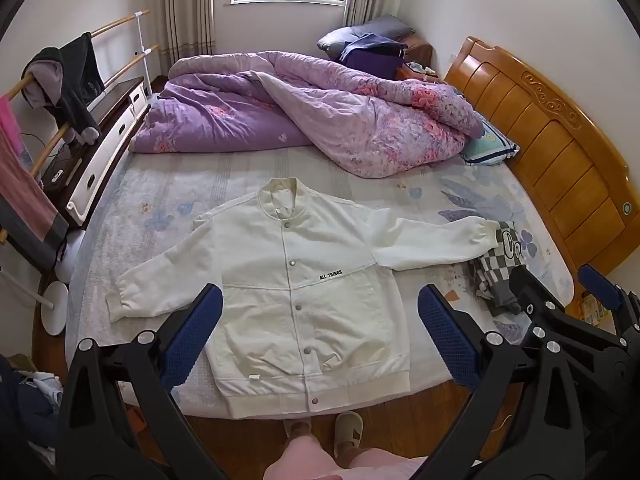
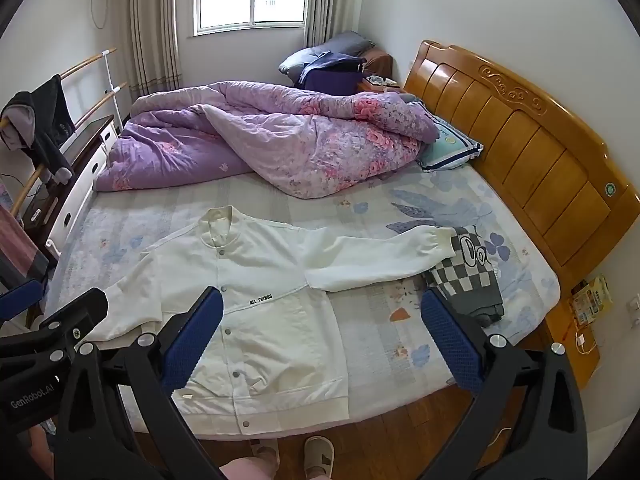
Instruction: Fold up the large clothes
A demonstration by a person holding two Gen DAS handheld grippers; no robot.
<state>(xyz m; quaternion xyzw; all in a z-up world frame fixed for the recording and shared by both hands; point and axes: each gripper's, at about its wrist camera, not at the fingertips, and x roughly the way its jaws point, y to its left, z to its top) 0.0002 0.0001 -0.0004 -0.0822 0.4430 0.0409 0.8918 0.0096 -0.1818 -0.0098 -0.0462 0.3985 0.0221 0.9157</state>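
Item: white jacket (image 1: 304, 280) — laid flat, front up and snapped shut, on the bed (image 1: 400, 196) near its foot edge, sleeves spread. Probably soft, light, limp; likely to sag unless pinched at cuff, shoulder seam or ribbed hem. Left gripper (image 1: 320, 336) and right gripper (image 2: 324, 340) — fingers spread wide, holding nothing, above the hem.

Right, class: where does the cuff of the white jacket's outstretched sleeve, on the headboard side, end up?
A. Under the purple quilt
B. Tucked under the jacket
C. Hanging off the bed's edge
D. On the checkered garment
D: the cuff of the jacket overlaps the checkered garment.
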